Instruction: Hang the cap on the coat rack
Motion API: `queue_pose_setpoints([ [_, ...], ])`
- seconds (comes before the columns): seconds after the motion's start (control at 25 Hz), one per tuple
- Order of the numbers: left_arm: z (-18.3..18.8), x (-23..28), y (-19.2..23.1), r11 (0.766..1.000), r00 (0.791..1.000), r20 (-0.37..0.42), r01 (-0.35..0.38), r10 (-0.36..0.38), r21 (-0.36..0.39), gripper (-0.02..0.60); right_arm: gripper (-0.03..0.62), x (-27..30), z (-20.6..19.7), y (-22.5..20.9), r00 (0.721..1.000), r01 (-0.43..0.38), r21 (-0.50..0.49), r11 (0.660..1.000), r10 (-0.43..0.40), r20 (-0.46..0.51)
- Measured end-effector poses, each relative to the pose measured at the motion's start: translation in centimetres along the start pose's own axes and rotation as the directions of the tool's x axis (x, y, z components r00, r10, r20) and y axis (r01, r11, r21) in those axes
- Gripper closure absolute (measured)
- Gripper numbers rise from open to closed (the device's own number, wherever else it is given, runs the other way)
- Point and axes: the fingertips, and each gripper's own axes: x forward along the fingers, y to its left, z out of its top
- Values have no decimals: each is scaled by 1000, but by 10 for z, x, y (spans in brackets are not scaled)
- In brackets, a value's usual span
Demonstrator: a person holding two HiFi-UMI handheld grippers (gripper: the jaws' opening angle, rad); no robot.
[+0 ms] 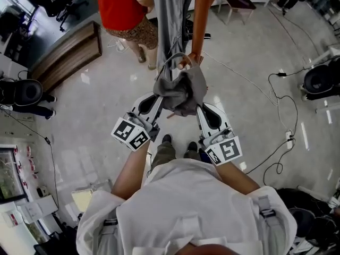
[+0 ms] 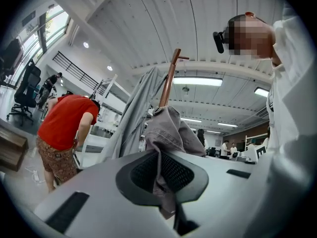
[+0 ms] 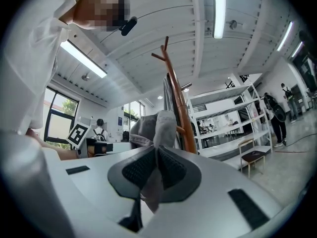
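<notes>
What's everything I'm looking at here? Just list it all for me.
cap: one, grey, bunched between both grippers, in front of the rack's pole
coat rack: one, orange-brown wood, straight ahead
garment: one, grey, hanging on the rack
bystander: one, red top, left of the rack
low wooden bench: one, brown, on the floor at left
chair: one, dark seat, beyond the rack at right
cables: several, black and white, on the floor at right
left gripper: one, grey, shut on the cap
right gripper: one, grey, shut on the cap
</notes>
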Motion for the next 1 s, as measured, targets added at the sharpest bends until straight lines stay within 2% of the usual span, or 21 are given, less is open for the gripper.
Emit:
queue_pose_setpoints([
  [0.4, -12, 31, 27, 987, 986, -56, 153, -155, -43, 558, 557, 11, -22, -10, 983, 177, 34, 984, -175, -51],
  [0.68, -24, 47, 40, 978, 977, -64, 201, -205, -60, 558, 559, 19, -31, -24, 968, 245, 27, 969, -243, -66],
  [1.0, -42, 57, 48, 973, 971, -87, 219, -224, -68, 558, 557, 21, -50, -40, 946, 309, 21, 951, -305, -108],
])
